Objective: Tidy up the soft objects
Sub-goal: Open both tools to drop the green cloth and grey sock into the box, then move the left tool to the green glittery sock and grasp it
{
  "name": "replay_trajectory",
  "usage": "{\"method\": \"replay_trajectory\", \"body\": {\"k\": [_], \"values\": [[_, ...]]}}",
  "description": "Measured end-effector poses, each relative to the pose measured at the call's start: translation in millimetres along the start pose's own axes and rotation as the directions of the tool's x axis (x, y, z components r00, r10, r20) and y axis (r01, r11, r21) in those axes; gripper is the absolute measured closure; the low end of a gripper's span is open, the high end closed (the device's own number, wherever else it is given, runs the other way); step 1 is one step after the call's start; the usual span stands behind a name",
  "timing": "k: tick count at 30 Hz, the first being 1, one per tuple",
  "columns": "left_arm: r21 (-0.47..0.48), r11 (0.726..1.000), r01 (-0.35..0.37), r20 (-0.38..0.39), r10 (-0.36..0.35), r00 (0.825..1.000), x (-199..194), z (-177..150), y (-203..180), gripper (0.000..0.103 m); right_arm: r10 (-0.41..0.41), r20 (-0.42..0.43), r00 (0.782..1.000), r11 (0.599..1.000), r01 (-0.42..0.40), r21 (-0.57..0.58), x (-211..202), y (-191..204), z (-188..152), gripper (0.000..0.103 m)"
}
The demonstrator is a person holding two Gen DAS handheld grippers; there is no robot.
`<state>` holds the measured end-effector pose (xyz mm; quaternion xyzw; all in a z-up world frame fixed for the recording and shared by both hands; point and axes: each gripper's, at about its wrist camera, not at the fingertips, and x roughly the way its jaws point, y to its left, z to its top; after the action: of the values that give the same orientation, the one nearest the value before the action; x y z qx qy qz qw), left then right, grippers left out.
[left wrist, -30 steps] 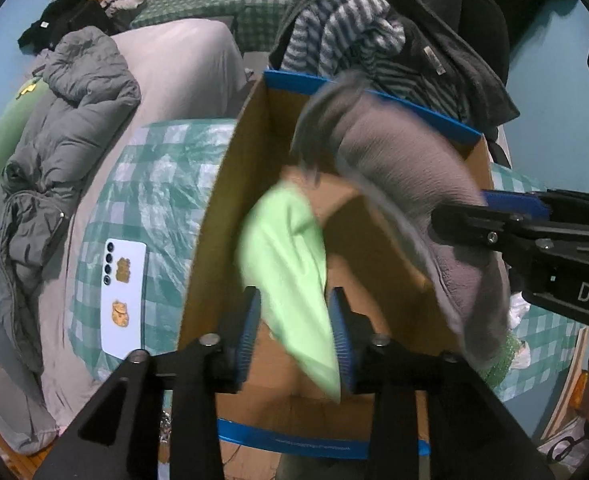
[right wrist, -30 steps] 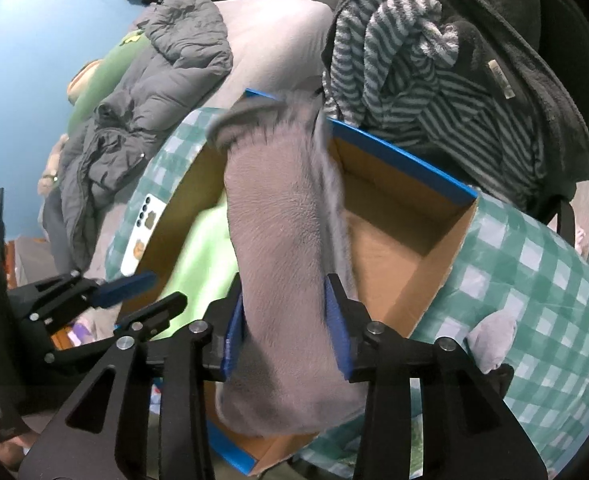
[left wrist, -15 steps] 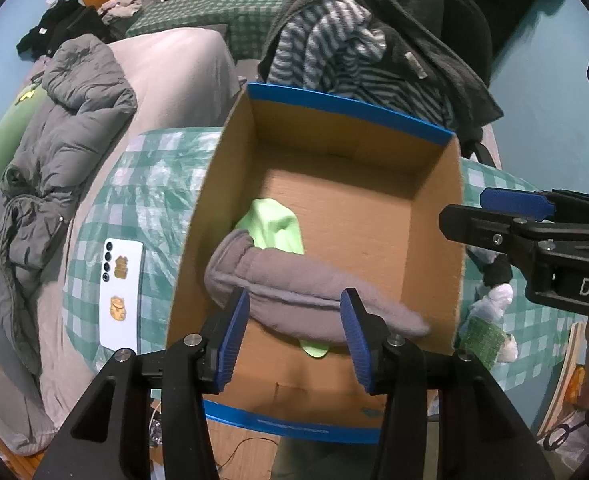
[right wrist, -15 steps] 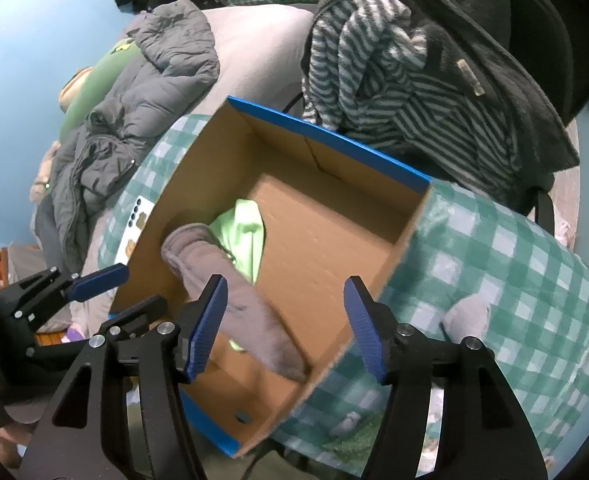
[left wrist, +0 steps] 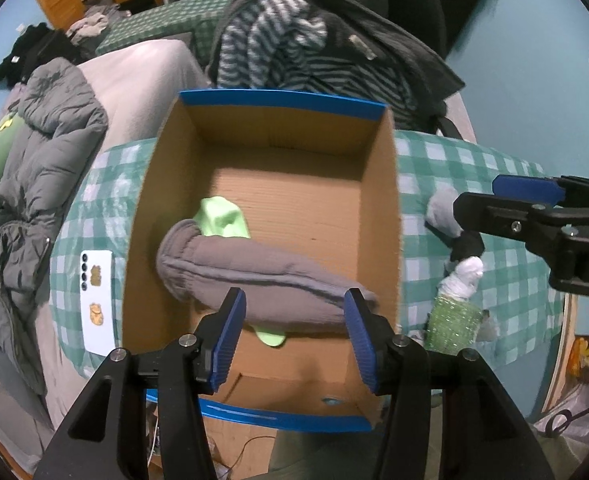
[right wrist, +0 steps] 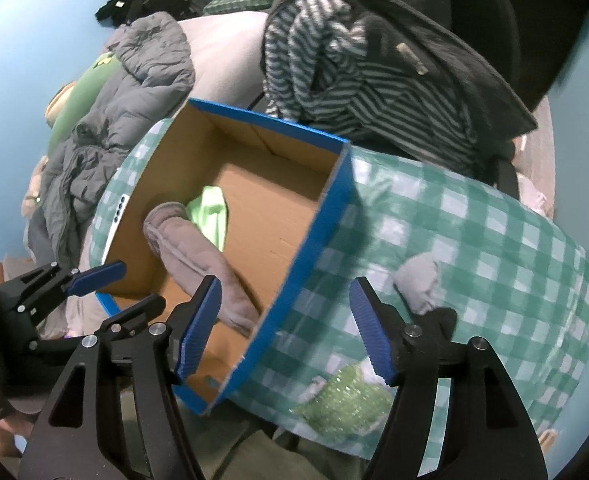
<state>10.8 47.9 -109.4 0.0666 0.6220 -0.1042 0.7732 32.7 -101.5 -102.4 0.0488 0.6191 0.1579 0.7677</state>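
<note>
A cardboard box (left wrist: 378,208) with blue rims stands on the green checked table; it also shows in the right wrist view (right wrist: 314,236). Inside lie a grey sock (left wrist: 262,280) and a light green cloth (left wrist: 222,218) under it, both also in the right wrist view, sock (right wrist: 198,256) and cloth (right wrist: 210,216). My left gripper (left wrist: 296,336) is open and empty above the box's near side. My right gripper (right wrist: 286,328) is open and empty over the box's right wall. On the table right of the box lie a grey sock (right wrist: 418,280), a black item (right wrist: 446,318), a white item (left wrist: 466,278) and a sparkly green item (right wrist: 346,400).
A white phone (left wrist: 96,300) lies on the table left of the box. A grey puffer jacket (left wrist: 34,184) lies on the bed to the left. Striped and dark garments (left wrist: 314,44) hang on a chair behind the box.
Both grippers let go: the green cloth and grey sock dropped into the box. Both jaws opened wide. The right gripper has swung right, toward the items on the table.
</note>
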Motion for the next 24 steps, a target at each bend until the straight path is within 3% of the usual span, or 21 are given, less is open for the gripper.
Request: {"method": "replay_trajectory", "body": {"k": [24], "values": [[0.203,0.978,0.047,-0.06,-0.036,0.998,11.3,-26.1,-104.8,0.04,-0.046,-0.053,0.998,0.98,0.055,0.19,-23.2,-104.7,-92.6,0.034]]}}
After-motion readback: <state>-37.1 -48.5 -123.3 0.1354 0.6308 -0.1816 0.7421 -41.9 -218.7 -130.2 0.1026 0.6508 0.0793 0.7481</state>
